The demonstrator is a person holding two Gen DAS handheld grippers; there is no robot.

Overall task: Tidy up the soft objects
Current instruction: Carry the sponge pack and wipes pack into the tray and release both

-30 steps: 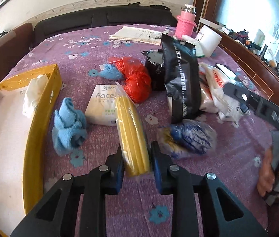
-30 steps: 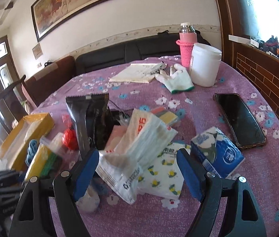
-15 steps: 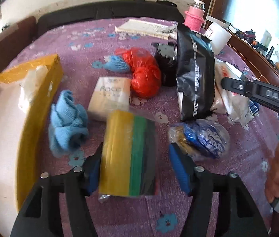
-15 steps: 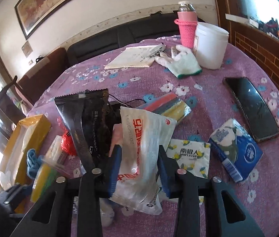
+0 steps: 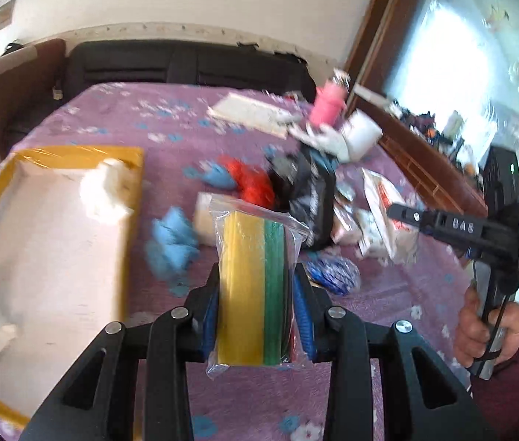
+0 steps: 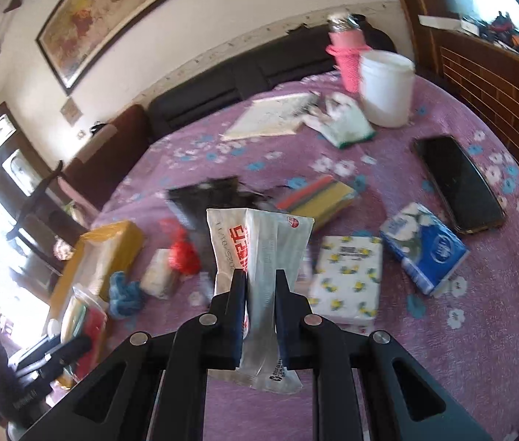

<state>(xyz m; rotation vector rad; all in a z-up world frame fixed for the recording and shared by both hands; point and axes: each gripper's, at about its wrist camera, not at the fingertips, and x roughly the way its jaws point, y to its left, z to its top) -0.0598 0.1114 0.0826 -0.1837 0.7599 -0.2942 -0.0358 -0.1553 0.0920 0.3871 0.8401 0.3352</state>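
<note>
Two tongs, each clamped on a bagged thing above the worktop.
Left tongs point(image 5: 255, 305), jaws just closing, pinch the sponge bag point(image 5: 253, 286) right of the yellow box point(image 5: 132, 198); right tongs point(image 6: 257, 312) squeeze the white packet point(image 6: 259, 250) near the tissue pack point(image 6: 347, 279).

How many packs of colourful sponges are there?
2. One sponge pack is clamped in the left gripper. The other sponge pack lies on the purple tablecloth, beyond the white packet that the right gripper holds. More may hide in the pile.
</note>
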